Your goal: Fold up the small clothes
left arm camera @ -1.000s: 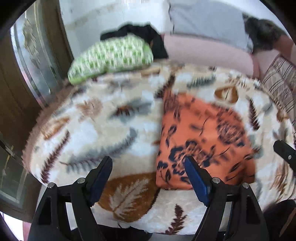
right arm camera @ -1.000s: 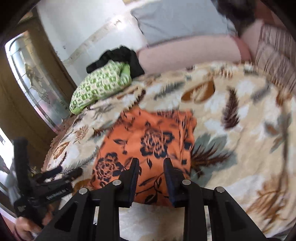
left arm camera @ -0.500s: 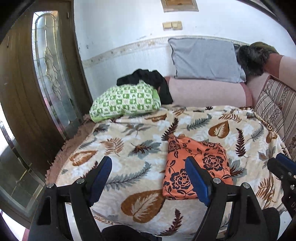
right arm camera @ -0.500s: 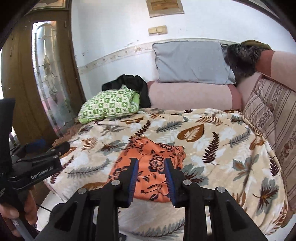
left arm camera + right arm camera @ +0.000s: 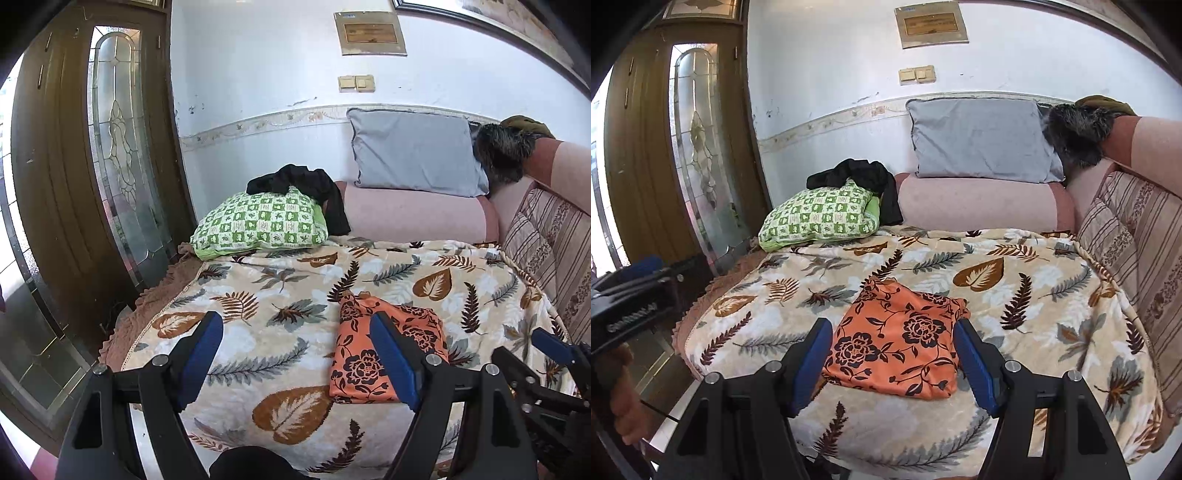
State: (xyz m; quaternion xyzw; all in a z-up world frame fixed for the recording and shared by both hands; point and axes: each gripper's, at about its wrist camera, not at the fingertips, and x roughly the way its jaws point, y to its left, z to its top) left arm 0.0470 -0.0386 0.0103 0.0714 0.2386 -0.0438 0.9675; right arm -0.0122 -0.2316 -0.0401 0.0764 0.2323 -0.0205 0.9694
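My left gripper (image 5: 297,358) and right gripper (image 5: 892,363) are both spread wide, grasping nothing. The folded orange cloth (image 5: 899,341) lies flat on the blanket (image 5: 1034,295), near its front edge.

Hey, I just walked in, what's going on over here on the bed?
Someone is folding small clothes with a handheld claw in each hand. An orange flowered cloth lies folded into a neat rectangle on the leaf-print blanket. Both the left claw and the right claw are open and empty, held back from the bed without touching the cloth. A green pillow with a black garment sits near the wall.
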